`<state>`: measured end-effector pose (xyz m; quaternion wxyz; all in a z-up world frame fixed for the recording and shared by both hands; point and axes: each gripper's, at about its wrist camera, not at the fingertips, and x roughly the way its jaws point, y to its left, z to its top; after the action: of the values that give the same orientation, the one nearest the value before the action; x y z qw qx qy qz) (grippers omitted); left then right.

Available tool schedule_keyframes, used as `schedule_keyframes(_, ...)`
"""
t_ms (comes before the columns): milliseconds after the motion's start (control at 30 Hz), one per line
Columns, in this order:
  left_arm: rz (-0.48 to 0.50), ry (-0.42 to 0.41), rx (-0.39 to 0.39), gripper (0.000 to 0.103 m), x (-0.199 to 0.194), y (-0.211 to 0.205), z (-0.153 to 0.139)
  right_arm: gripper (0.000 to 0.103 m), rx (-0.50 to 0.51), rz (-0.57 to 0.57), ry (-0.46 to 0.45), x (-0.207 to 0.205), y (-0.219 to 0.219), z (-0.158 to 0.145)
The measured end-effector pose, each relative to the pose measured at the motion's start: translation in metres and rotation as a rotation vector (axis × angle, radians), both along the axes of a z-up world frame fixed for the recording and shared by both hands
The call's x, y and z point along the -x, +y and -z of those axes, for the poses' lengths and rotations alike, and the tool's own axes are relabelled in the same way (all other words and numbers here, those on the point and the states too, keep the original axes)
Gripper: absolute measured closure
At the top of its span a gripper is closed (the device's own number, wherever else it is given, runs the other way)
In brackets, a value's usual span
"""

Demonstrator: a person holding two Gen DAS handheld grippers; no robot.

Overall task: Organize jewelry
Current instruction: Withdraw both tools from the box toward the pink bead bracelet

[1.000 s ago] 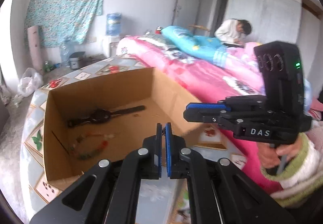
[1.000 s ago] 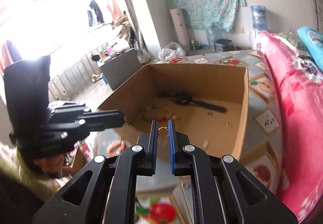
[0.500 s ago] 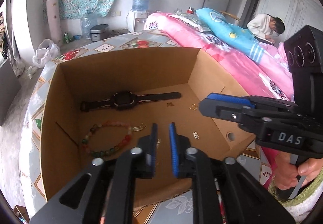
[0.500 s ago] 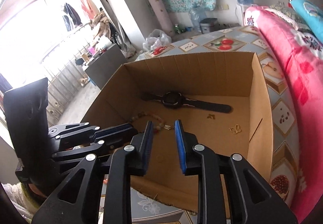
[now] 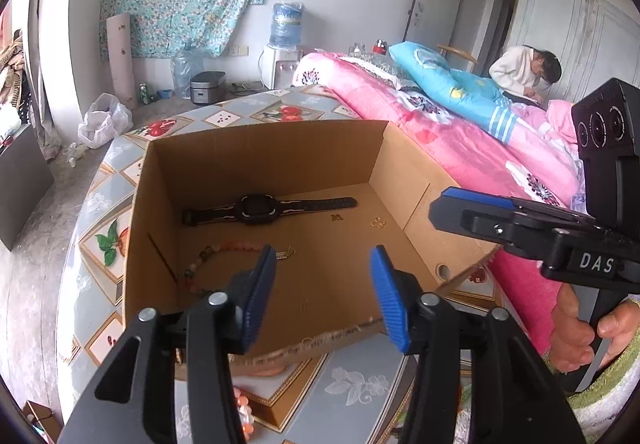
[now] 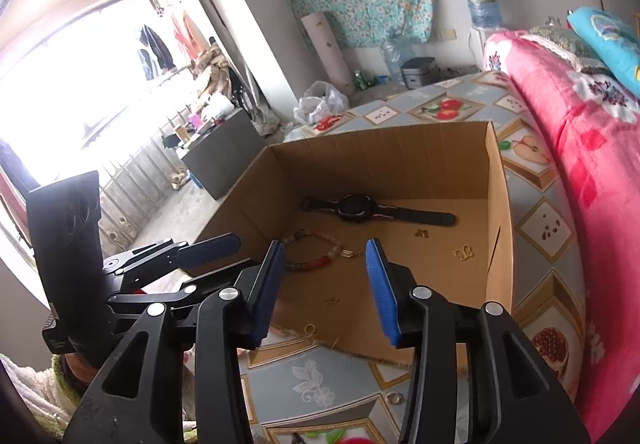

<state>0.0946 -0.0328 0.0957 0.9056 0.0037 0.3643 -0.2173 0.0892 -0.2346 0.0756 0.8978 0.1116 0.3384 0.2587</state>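
Jaws on my left gripper (image 5: 322, 294) and right gripper (image 6: 326, 286) are both opening with nothing between them, over the near edge of the open brown cardboard box (image 5: 256, 148). Inside lie a beaded bracelet (image 6: 320, 250), a black wristwatch (image 6: 360, 209) and small gold charms (image 6: 463, 253). Loose rings (image 6: 394, 398) lying outside on the patterned tablecloth (image 6: 320, 380) could get knocked off if I sweep low.

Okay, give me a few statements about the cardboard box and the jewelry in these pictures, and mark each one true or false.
1. A black watch lies flat inside the cardboard box. True.
2. The beaded bracelet is on the pink bedding. False: it lies on the box floor, nearer than the watch.
3. The right gripper clamps a gold ring. False: nothing is between its opening jaws.
4. A silver ring sits on the tablecloth outside the box. True.
5. The left gripper holds nothing. True; its jaws are opening.
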Motion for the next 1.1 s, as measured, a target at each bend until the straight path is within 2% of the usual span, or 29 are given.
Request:
schedule_keyframes(300,-0.024,-0.017,0.024,0.042,0.027,0.020,-0.004,0.053,0.003,-0.054,-0.083,0.033,0.006,-0.013)
schedule_keyframes(500,-0.037,-0.035,0.020,0.036,0.047,0.033,-0.003,0.047,0.018,-0.105,-0.114,0.054,0.010,-0.011)
schedule_keyframes(867,-0.105,-0.007,-0.003,0.032,0.062,0.052,0.012,0.039,0.038,-0.139,-0.071,0.074,0.016,0.010)
schedule_keyframes(1100,-0.145,0.031,-0.037,0.031,0.068,0.061,0.028,0.038,0.053,-0.142,-0.023,0.077,0.013,0.028)
